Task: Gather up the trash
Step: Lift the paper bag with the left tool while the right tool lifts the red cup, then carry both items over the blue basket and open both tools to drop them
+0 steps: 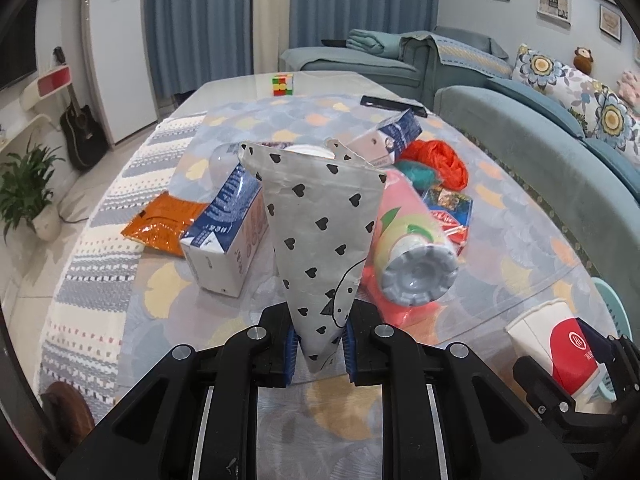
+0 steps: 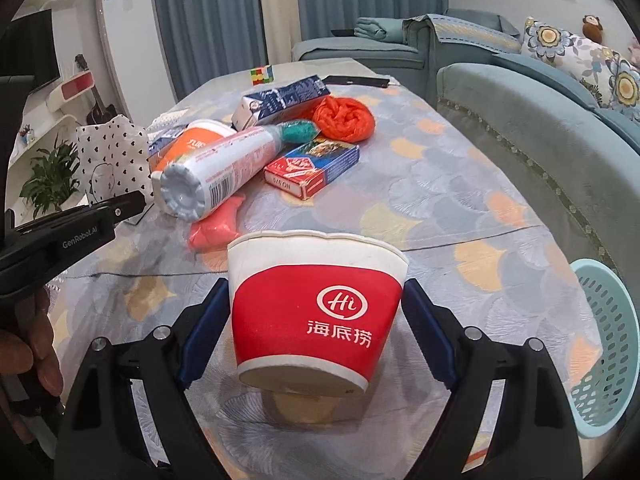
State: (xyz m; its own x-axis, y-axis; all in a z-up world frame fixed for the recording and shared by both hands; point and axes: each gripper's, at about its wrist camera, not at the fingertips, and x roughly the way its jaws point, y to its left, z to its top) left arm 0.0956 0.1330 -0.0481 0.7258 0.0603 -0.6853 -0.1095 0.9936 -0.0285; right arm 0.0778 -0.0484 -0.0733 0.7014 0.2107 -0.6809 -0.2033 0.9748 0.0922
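My left gripper [image 1: 318, 344] is shut on the bottom corner of a white paper bag with black hearts [image 1: 320, 216], which stands upright above the table with its mouth facing up. In the right wrist view, my right gripper [image 2: 316, 292] holds a red and white paper cup [image 2: 316, 312] between its blue pads, tilted and lifted a little off the tablecloth. The same cup [image 1: 556, 344] shows at the lower right of the left wrist view. The heart bag [image 2: 112, 152] appears at the left of the right wrist view.
Trash lies piled mid-table: a milk carton [image 1: 224, 232], an orange packet [image 1: 164, 224], a pink bottle [image 1: 412, 248], a blue and red box [image 2: 316, 168], an orange plastic bag [image 2: 344, 118]. A teal basket [image 2: 608, 352] stands off the table's right edge by the sofa [image 2: 540, 140].
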